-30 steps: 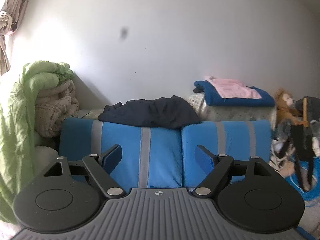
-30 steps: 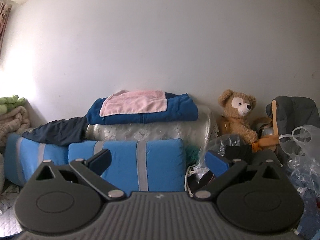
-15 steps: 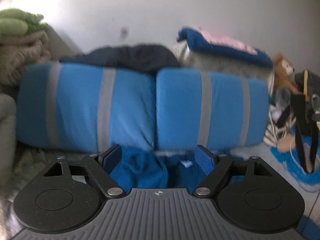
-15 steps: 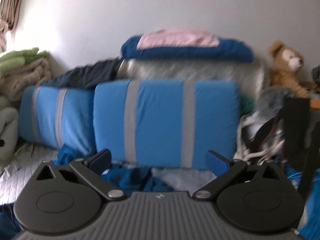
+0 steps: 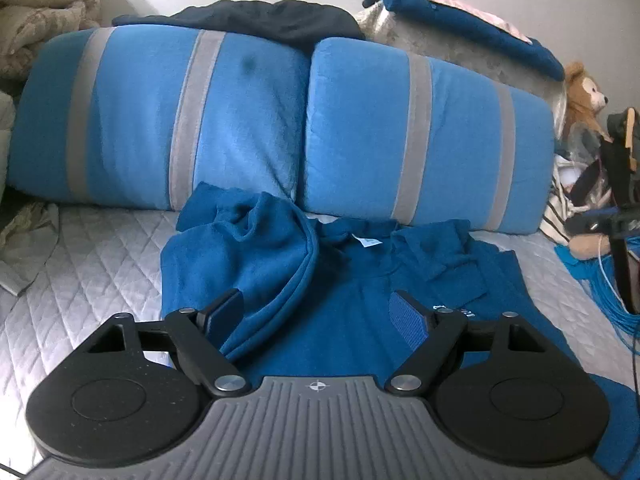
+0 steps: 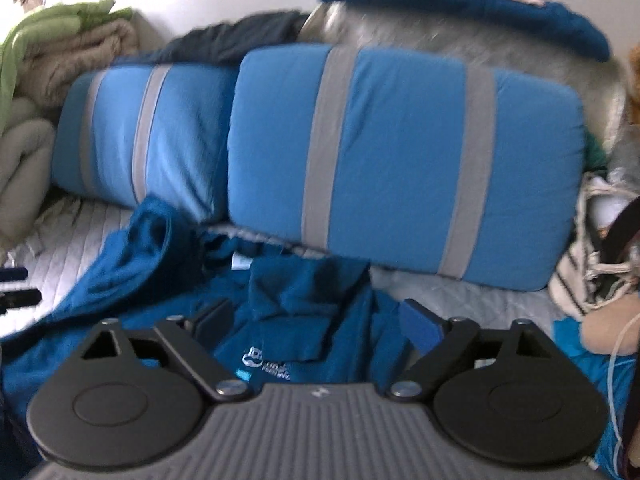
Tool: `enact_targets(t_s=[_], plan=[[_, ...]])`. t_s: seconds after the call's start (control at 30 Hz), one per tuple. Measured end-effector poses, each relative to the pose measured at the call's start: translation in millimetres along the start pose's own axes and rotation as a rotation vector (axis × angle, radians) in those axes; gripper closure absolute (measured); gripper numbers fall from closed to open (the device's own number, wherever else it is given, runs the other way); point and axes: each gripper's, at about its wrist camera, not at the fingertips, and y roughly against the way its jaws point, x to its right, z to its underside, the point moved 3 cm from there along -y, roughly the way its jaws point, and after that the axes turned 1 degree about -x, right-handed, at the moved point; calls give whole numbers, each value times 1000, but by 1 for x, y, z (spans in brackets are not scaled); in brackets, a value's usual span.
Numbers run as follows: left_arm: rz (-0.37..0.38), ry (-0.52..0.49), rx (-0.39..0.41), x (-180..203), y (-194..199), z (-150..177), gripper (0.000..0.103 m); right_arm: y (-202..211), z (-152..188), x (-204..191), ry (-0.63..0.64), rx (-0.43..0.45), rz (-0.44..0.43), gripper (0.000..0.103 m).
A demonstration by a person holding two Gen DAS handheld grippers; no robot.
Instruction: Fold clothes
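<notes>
Blue fleece top [image 5: 344, 304] is lying crumpled on the quilted grey bed [image 5: 92, 256], its collar end pushed up against the two blue pillows with grey stripes [image 5: 420, 128] at 12 o'clock. From my left wrist cam I can see the white neck tag [image 5: 369, 242] dead centre, and a bunched-up fold [image 5: 248, 248] of it rolled over toward 10 o'clock. My left hand-held gripper [image 5: 320, 312] hangs over the fabric with its jaws wide apart, nothing pinched. Right hand-held gripper [image 6: 316, 320] is over the chest part where the white logo [image 6: 264, 362] sits; jaws have just been closing a bit but the gap is wide and the pads aren't pressing on any cloth. The right view is kinda blurry. A teddy bear [image 5: 586, 96] sits at 2 o'clock, and folded clothes [image 5: 460, 20] are stacked behind the pillows.
</notes>
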Motion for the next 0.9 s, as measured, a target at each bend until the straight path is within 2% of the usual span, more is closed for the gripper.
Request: enact_targets(t_s=[0.27,0.57,0.67,0.7,0.73,0.8,0.9], plan=[[28,83,-6,-12,-6,5,23,-55,22,-12,30,-69,-54,25],[60,103,-23,-12,-12,7,23,-124,39,-16,26,-152,-31,37],[57,115,-28,-13,-14,8,23,-148,44,-11,-2,-187,-9,51],[56,117,-29,-13,-14,8,23,-155,46,-10,-13,-201,-4,66],[56,118,-30,-14,-14,8,23,-161,48,-9,-24,-214,2,71],[56,120,-33,-14,-15,8,23,-166,49,-8,-51,-233,3,92],[58,121,-38,-14,-17,8,23,-162,48,-9,-115,-249,-14,96]])
